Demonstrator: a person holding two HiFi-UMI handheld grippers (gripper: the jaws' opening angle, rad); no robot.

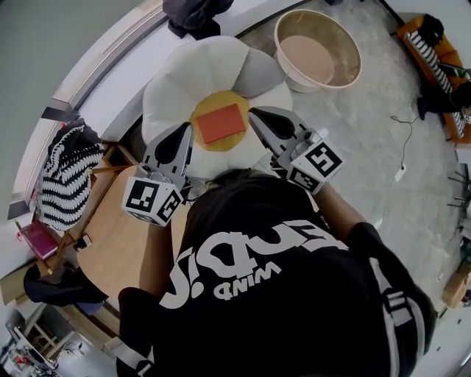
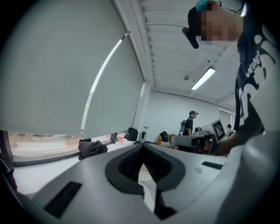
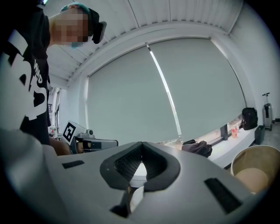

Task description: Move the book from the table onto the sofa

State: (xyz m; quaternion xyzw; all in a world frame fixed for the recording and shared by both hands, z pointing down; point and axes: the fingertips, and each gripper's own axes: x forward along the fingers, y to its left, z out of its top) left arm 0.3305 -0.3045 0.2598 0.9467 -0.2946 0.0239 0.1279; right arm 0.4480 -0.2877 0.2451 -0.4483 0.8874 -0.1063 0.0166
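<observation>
A red book (image 1: 221, 122) lies flat on the yellow centre of a white flower-shaped sofa cushion (image 1: 176, 81). My left gripper (image 1: 188, 127) hangs just left of the book, shut and empty. My right gripper (image 1: 252, 112) is just right of the book, also shut with nothing in it. Neither gripper touches the book. In the left gripper view the jaws (image 2: 142, 144) meet at the tips and point level toward a window ledge. The right gripper view shows its jaws (image 3: 141, 143) closed too, facing the blind. The wooden table (image 1: 110, 235) is below left, partly behind my body.
A round beige tub (image 1: 318, 50) stands on the floor right of the cushion. A striped cloth (image 1: 66, 173) hangs at the table's left end, with a pink notebook (image 1: 37, 239) below it. A dark bag (image 1: 195, 15) sits on the ledge. A person (image 2: 189, 122) stands far off.
</observation>
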